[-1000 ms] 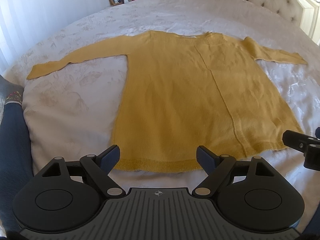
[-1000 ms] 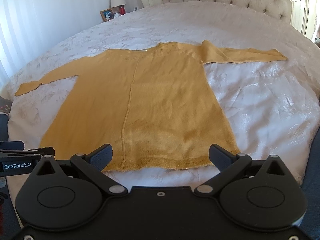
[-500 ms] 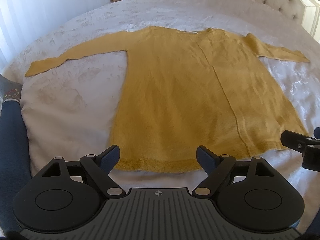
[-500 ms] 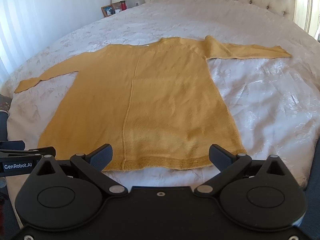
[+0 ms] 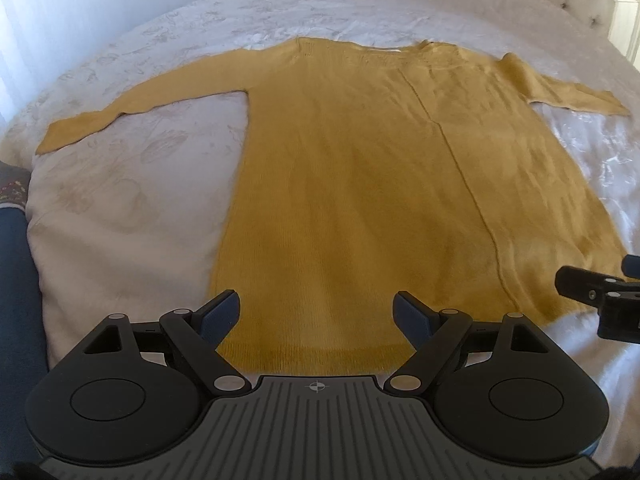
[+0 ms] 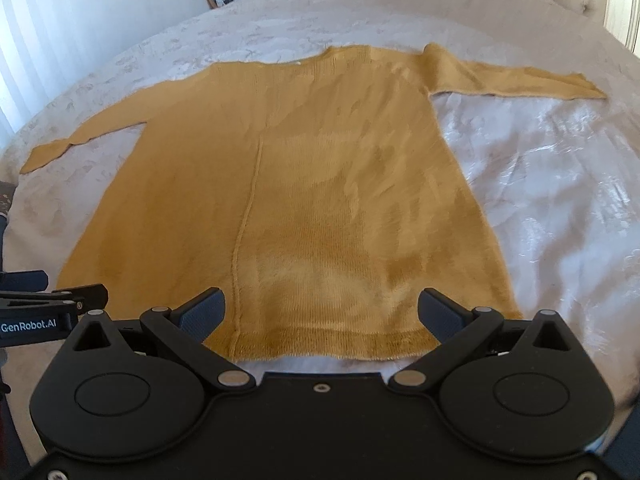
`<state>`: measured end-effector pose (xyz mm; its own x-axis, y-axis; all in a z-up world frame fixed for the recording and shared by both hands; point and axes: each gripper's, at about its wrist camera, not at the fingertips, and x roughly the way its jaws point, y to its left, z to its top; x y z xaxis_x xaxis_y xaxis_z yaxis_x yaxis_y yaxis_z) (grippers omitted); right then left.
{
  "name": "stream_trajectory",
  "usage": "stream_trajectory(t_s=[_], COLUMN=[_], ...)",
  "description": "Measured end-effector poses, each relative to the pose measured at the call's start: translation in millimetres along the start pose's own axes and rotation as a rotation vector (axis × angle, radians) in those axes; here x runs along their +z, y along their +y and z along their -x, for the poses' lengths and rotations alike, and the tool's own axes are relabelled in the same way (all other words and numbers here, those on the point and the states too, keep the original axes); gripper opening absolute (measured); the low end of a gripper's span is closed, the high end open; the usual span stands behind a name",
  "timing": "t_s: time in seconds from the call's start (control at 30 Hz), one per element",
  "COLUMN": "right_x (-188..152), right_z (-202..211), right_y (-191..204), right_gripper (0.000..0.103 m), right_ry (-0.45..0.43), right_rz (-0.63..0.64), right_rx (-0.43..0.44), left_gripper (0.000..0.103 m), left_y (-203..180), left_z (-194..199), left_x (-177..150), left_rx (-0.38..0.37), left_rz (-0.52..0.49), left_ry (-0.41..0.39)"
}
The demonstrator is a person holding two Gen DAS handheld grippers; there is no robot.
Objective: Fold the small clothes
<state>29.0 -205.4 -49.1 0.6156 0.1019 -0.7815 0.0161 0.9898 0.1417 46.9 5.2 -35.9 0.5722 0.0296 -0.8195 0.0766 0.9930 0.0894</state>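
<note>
Zero folds done: yellow sweater lies flat on the bed, sleeves spread. Both my jaws gape wide w/ nothing held, left gripper & right gripper over its hem.

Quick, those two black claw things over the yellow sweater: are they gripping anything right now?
Left gripper: open, holding nothing, above the yellow sweater hem.
Right gripper: open, holding nothing, also above the hem.
</note>
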Motion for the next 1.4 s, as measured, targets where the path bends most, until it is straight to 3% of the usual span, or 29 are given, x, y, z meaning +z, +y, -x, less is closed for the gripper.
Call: stream_trajectory(t_s=[0.23, 0.67, 0.9, 1.07, 1.13, 1.4], right_x=[17.6, 66.4, 90.5, 105.3, 110.2, 111.9], right_z=[-25.5, -64.1, -87.2, -104.4, -113.3, -144.4], right_y=[-9.0, -14.7, 3.0, 28.1, 39.7, 75.9], right_gripper=[0.102, 0.102, 0.102, 0.102, 0.102, 0.102], right_ry=[0.030, -0.067, -0.153, -0.243, -0.273, -0.321], right_rz=[-0.040, -0.025, -0.014, 0.030, 0.057, 0.152], right_rx=[0.026, 0.028, 0.080, 0.106, 0.115, 0.124], left_gripper=[0.084, 0.084, 0.084, 0.084, 0.084, 0.084], left_y=[3.3, 42.1, 104.9, 165.2, 183.5, 250.2], left_z=[-21.5, -73.2, -107.2, -120.5, -126.9, -140.9], left_x=[21.1, 88.5, 133.1, 143.1, 146.0, 148.8], left_rx=[0.004, 0.062, 0.121, 0.006, -0.016, 0.119], left_rz=[-0.010, 0.002, 0.054, 0.142, 0.159, 0.267], left_ry=[-0.029, -0.156, -0.231, -0.301, -0.295, -0.257])
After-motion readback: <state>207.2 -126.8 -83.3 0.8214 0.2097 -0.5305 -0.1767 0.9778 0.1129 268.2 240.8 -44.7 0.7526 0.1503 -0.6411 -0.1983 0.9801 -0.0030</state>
